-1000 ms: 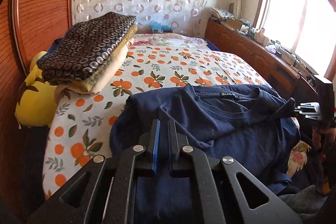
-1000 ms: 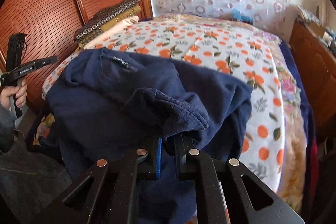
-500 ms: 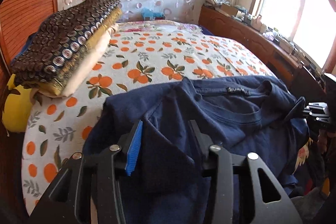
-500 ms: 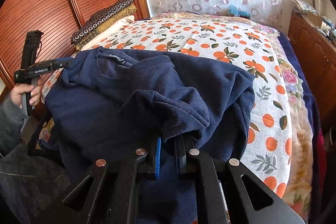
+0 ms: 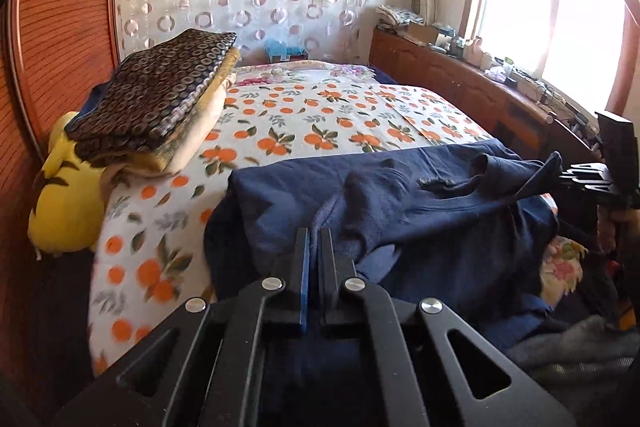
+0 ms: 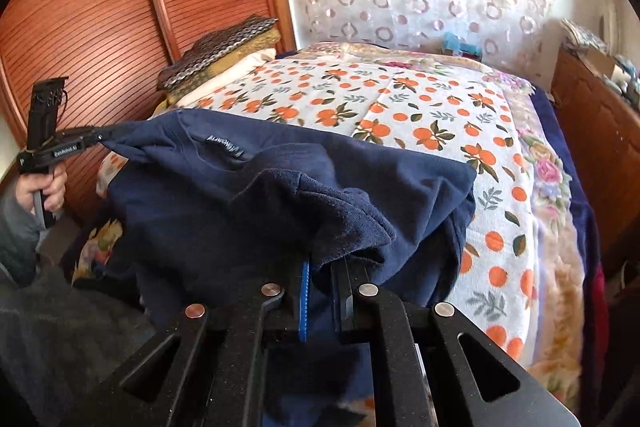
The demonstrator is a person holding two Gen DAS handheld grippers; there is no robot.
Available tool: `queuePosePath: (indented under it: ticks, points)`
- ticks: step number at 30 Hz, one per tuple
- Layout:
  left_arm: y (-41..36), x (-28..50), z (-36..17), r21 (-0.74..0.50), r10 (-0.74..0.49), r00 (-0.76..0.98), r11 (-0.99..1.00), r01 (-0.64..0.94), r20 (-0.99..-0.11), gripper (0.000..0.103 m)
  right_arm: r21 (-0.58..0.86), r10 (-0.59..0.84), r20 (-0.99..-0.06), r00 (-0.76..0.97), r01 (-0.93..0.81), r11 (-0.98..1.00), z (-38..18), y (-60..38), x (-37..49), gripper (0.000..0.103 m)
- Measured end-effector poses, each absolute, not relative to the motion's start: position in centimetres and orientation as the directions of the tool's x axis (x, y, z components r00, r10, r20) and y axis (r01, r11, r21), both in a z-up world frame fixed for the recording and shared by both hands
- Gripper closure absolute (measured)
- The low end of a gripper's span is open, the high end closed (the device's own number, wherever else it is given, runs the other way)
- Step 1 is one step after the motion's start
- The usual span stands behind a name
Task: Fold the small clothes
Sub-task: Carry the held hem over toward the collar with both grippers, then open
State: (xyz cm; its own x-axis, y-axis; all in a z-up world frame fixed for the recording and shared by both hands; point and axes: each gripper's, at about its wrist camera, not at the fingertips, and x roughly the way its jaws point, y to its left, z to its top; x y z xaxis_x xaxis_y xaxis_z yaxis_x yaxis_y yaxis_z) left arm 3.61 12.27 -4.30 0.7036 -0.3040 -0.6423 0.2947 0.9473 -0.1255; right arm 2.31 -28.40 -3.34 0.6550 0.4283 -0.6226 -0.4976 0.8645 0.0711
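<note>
Left wrist — your left gripper clenches the navy shirt | right gripper clamps bunched cloth | thin pinch may slip — uneven fold.

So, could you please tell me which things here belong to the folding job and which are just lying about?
In the job:
navy shirt
left gripper
right gripper

Lying about:
folded blankets
yellow plush
orange-print bedspread

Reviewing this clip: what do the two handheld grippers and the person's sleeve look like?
Both grippers, left and right, are matte black, with triangular cut-outs, silver round rivets and a blue pad on one finger. The left one carries small white lettering on its side. The hand on it emerges from a grey sleeve.
</note>
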Motion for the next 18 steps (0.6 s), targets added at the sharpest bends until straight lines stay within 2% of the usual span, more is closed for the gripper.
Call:
queuePosePath:
  ticks: [10,14,15,16,17,18]
  points:
    - [13.6,0.6,-6.7,-0.143,-0.280,0.658,0.956,0.255,-0.699,0.099,0.104,0.424,-0.699,0.576,-0.505,0.857,-4.6,-29.2,-0.9,0.095]
    - [13.6,0.6,-6.9,-0.146,-0.283,0.664,0.956,0.256,-0.692,0.099,0.109,0.411,-0.719,0.560,-0.493,0.863,-4.8,-29.5,-0.6,0.095]
    - [13.7,0.7,-6.8,-0.144,-0.277,0.667,0.958,0.248,-0.692,0.099,0.115,0.413,-0.721,0.557,-0.491,0.864,-4.7,-29.6,-0.5,0.091]
    - [13.8,0.9,-6.7,-0.133,-0.258,0.667,0.963,0.234,-0.699,0.093,0.113,0.410,-0.723,0.557,-0.490,0.864,-4.6,-29.6,-0.5,0.090]
    - [13.8,1.0,-6.6,-0.125,-0.246,0.668,0.966,0.225,-0.702,0.080,0.101,0.403,-0.723,0.562,-0.490,0.866,-4.6,-29.7,-0.5,0.090]
    - [13.9,1.1,-6.5,-0.114,-0.230,0.674,0.970,0.213,-0.702,0.075,0.094,0.400,-0.723,0.563,-0.493,0.865,-4.5,-29.9,-0.7,0.090]
